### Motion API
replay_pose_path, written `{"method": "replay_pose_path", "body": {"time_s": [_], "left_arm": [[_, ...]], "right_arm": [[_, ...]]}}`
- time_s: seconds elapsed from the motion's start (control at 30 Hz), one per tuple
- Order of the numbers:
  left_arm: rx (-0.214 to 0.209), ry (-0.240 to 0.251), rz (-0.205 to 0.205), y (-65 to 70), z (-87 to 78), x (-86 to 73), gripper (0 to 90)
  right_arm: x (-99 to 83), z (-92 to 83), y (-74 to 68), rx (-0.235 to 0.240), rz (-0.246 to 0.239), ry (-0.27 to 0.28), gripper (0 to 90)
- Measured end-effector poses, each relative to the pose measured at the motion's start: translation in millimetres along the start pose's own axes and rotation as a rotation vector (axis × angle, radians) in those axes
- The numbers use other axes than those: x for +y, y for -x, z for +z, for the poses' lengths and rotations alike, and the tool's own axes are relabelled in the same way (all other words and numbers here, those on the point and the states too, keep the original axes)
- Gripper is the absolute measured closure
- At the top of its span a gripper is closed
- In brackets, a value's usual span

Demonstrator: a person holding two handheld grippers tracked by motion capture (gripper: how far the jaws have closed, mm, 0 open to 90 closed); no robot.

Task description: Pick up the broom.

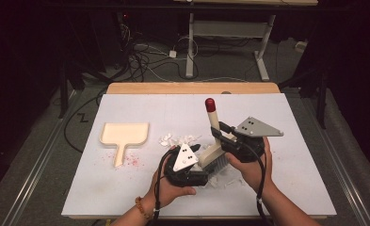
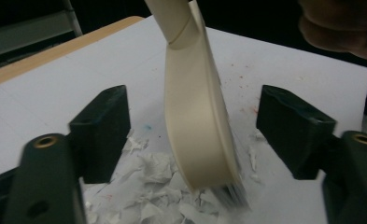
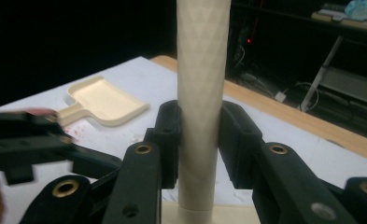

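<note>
Overhead, my white table [image 1: 126, 188] sits in a dark, cable-strewn room, the cream dustpan [image 1: 124, 134] lying empty at left beside paper scraps [image 1: 171, 140]; from my left gripper [image 2: 193, 135], jaws spread wide around the brush [image 2: 197, 121]; from my right gripper [image 3: 201, 140], clamped on its handle.

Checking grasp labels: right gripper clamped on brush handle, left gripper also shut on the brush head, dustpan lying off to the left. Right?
Not quite: the left gripper is open, jaws apart either side of the brush head, per the left gripper view. The rest holds: right gripper clamps the handle, dustpan lies left.
</note>
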State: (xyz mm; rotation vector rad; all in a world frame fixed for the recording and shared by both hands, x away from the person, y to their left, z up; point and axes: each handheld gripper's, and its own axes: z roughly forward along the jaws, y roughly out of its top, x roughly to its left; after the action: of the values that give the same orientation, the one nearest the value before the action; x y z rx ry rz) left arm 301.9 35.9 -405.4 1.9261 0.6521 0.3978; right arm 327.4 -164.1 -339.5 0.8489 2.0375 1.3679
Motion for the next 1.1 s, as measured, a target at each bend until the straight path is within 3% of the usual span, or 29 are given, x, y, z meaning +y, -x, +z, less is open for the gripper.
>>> {"method": "replay_pose_path", "body": {"time_s": [0.13, 0.17, 0.27, 0.37, 0.47, 0.53, 0.63, 0.73, 0.8, 0.9, 0.93, 0.97, 1.03, 1.1], "left_arm": [[-0.008, 0.017, -0.024, -3.2, 1.3, -2.8, 39.3], [-0.04, 0.032, -0.028, -5.2, -1.1, -3.6, 41.5], [-0.039, 0.037, -0.018, -3.8, -2.6, -5.2, 50.1], [-0.08, 0.038, 0.003, -2.9, -2.8, -6.8, 59.7], [-0.095, 0.035, 0.016, -4.1, -5.3, -6.8, 62.4], [-0.092, 0.015, 0.035, -6.1, -7.5, -6.8, 63.6], [-0.108, -0.043, 0.08, -8.0, -10.1, -7.1, 64.7], [-0.145, -0.069, 0.11, -8.7, -14.0, -7.1, 64.9], [-0.158, -0.076, 0.121, -9.4, -16.2, -6.3, 65.0], [-0.217, -0.103, 0.177, -12.1, -26.0, -4.4, 65.0], [-0.259, -0.106, 0.194, -13.7, -28.8, -4.6, 65.0], [-0.3, -0.112, 0.206, -14.2, -30.5, -4.9, 65.0], [-0.319, -0.114, 0.221, -13.7, -31.6, -5.1, 64.9], [-0.394, -0.14, 0.277, -9.6, -31.8, -3.8, 64.9]], "right_arm": [[2.4, -3.9, -9.4, 0.034, -0.005, 0.011, 70.9], [2.1, -5.7, -11.1, 0.033, 0.0, 0.02, 70.9], [3.1, -12.4, -15.1, 0.032, -0.011, 0.037, 70.8], [4.4, -16.6, -18.1, 0.051, -0.012, 0.041, 70.7], [3.1, -21.2, -19.1, 0.055, -0.025, 0.049, 70.5], [1.6, -24.5, -17.1, 0.076, -0.017, 0.052, 70.1], [-3.4, -28.8, -12.2, 0.108, -0.056, 0.051, 64.2], [-13.0, -30.6, -5.9, 0.153, -0.112, 0.009, 57.7], [-18.6, -34.4, -0.2, 0.23, -0.145, 0.0, 54.2], [-23.3, -39.7, 8.3, 0.317, -0.211, -0.07, 47.7], [-25.5, -41.7, 11.2, 0.334, -0.223, -0.077, 46.1], [-28.4, -42.5, 14.2, 0.381, -0.24, -0.1, 44.7], [-32.7, -42.2, 15.0, 0.41, -0.269, -0.131, 43.0], [-37.3, -39.9, 12.0, 0.487, -0.304, -0.168, 44.1]]}}
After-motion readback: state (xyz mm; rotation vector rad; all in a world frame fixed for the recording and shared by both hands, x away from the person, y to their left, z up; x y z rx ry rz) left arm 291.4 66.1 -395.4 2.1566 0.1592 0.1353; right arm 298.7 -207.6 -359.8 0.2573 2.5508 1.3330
